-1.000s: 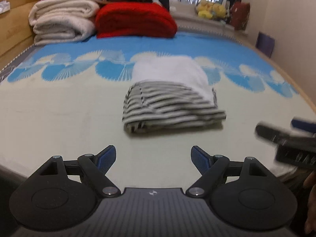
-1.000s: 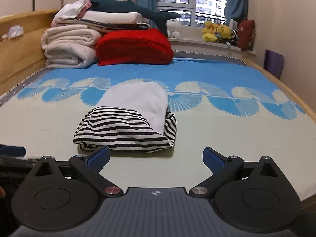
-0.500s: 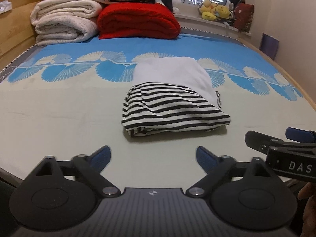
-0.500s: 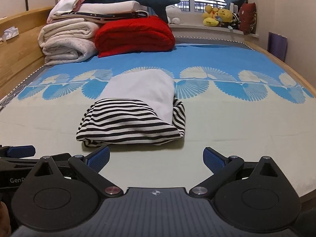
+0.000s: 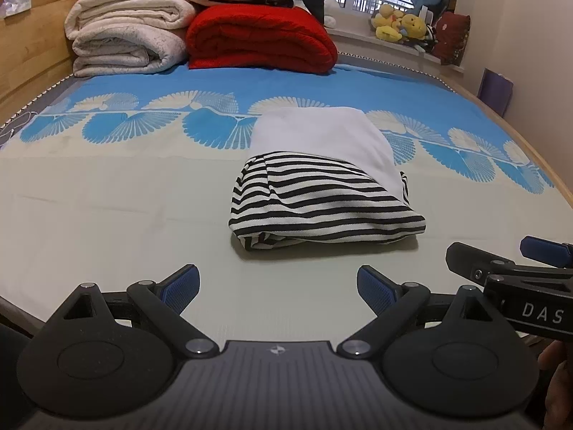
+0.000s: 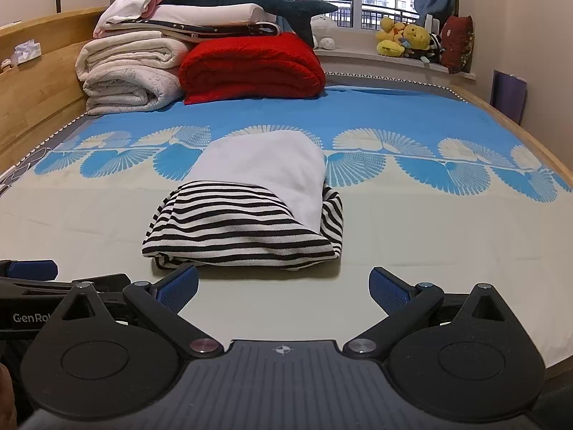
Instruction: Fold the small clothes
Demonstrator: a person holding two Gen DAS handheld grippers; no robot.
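Note:
A black-and-white striped garment (image 5: 322, 208) (image 6: 236, 225) lies folded in a compact bundle on the bed, with a folded white garment (image 5: 322, 139) (image 6: 265, 165) resting on its far half. My left gripper (image 5: 277, 285) hovers open just short of the bundle's near edge, nothing between its blue pads. My right gripper (image 6: 283, 286) is open too, also short of the bundle and holding nothing. The right gripper's fingers (image 5: 501, 268) show at the right edge of the left wrist view. The left gripper's fingers (image 6: 32, 272) show at the left edge of the right wrist view.
A blue and cream sheet (image 5: 107, 215) covers the bed. Rolled white blankets (image 6: 132, 75) and a red blanket (image 6: 250, 68) are stacked at the headboard end, a plush shark on top. Stuffed toys (image 6: 404, 39) sit on the window sill. A wooden bed frame (image 6: 32, 82) runs along the left.
The left gripper's jaws have spread slightly wider. The right gripper has come further into the left wrist view and steadied. The folded bundle has not moved.

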